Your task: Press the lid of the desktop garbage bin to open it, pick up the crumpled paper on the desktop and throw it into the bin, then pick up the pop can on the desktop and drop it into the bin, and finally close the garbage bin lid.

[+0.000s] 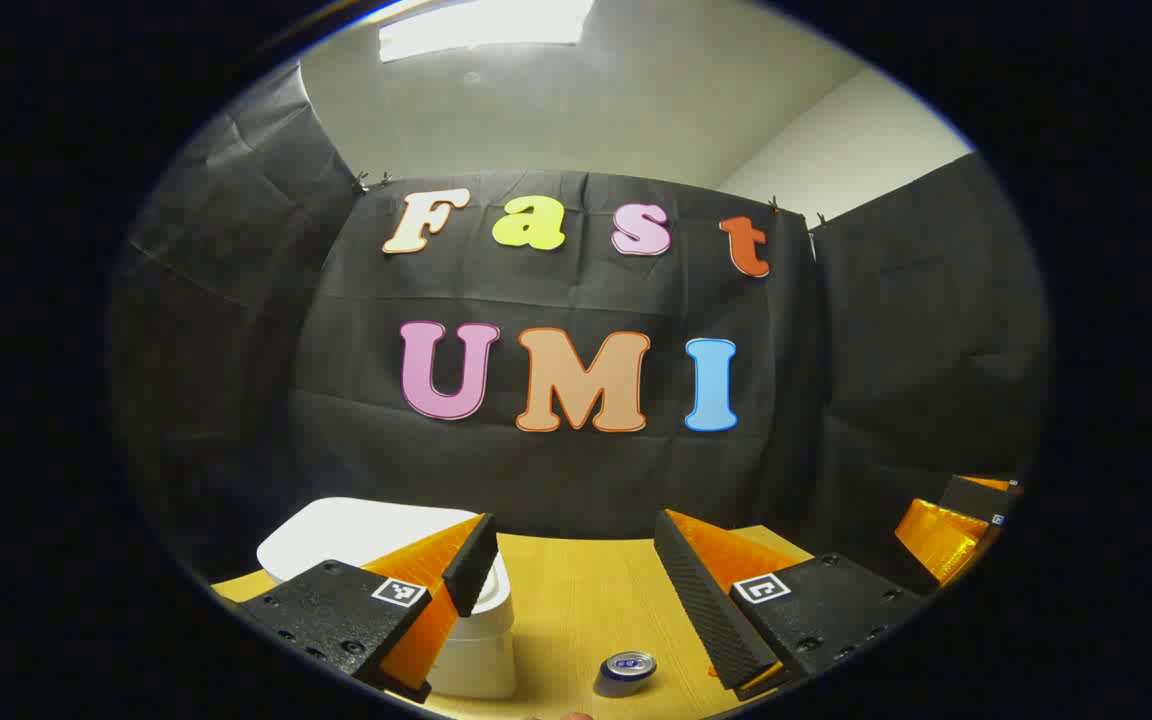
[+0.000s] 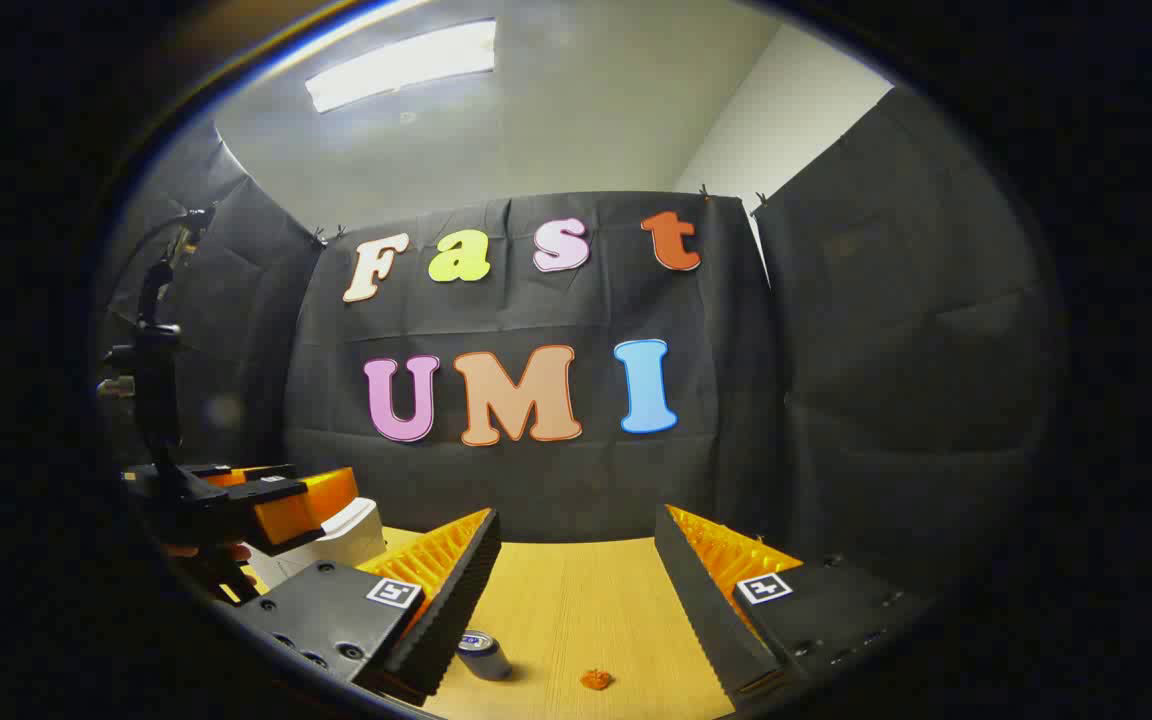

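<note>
place: a recording booth set up indoors | walls: black cloth (image 2: pixel 886 350) hanging clipped on 3 sides | above: white ceiling (image 1: pixel 586 110) with 1 light panel (image 2: pixel 401 62) glowing | floor of scene: wooden surface (image 2: pixel 576 600) sitting against the cloth | left: camera stand (image 2: pixel 158 370) standing

No readable text: can (image 2: pixel 483 655) label too small; square coded markers (image 1: pixel 398 591) on gripper fingers carry no words.

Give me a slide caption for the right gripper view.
Open right tool above wooden desktop with upright pop can and small orange crumpled paper.
</note>
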Demonstrator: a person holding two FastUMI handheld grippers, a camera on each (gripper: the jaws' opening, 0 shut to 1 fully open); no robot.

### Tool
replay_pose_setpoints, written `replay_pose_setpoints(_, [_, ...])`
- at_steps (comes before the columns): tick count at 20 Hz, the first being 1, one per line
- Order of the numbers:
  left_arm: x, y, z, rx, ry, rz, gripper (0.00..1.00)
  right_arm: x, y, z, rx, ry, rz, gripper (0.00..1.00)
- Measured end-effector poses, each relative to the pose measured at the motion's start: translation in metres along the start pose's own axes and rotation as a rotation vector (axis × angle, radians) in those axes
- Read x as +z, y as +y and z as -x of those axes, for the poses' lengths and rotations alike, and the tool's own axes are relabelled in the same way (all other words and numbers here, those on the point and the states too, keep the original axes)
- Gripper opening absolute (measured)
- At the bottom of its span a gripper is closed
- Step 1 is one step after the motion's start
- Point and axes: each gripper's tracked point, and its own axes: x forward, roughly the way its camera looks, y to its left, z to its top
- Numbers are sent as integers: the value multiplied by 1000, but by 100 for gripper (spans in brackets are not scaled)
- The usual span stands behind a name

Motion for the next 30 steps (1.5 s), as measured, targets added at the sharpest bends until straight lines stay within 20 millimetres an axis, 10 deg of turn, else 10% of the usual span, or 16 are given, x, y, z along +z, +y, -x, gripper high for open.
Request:
replay_pose_setpoints(12, [-9, 29, 8, 106, 61, 9, 95, -10, 36, -22, 148, 33, 1, 98])
replay_pose_setpoints(30, [3, 24, 29, 158, 55, -60, 95, -9, 36, -31, 238, 62, -31, 98])
